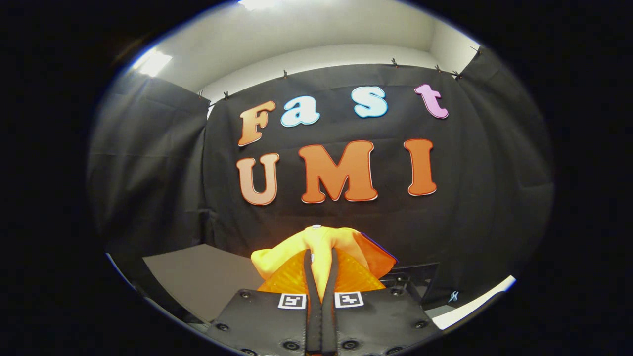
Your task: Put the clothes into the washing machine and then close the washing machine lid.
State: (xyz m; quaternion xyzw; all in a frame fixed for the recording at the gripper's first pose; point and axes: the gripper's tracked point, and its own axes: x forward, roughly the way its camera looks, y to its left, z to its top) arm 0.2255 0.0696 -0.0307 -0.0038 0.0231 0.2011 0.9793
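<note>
A yellow and orange piece of clothing (pixel 324 247) bulges up between and just ahead of my fingers. My gripper (pixel 321 262) is shut on it, both fingers pressing a yellow fold that rises between them. The cloth hangs lifted in front of the booth's black cloth wall, with orange mesh fabric spreading to both sides of the fingers. A dark object (pixel 415 279) sits just beyond the cloth to the right; I cannot tell what it is.
A grey table surface (pixel 203 277) lies below and to the left of the fingers. A white edge (pixel 474 306) runs low on the right. The black cloth wall stands close behind everything.
</note>
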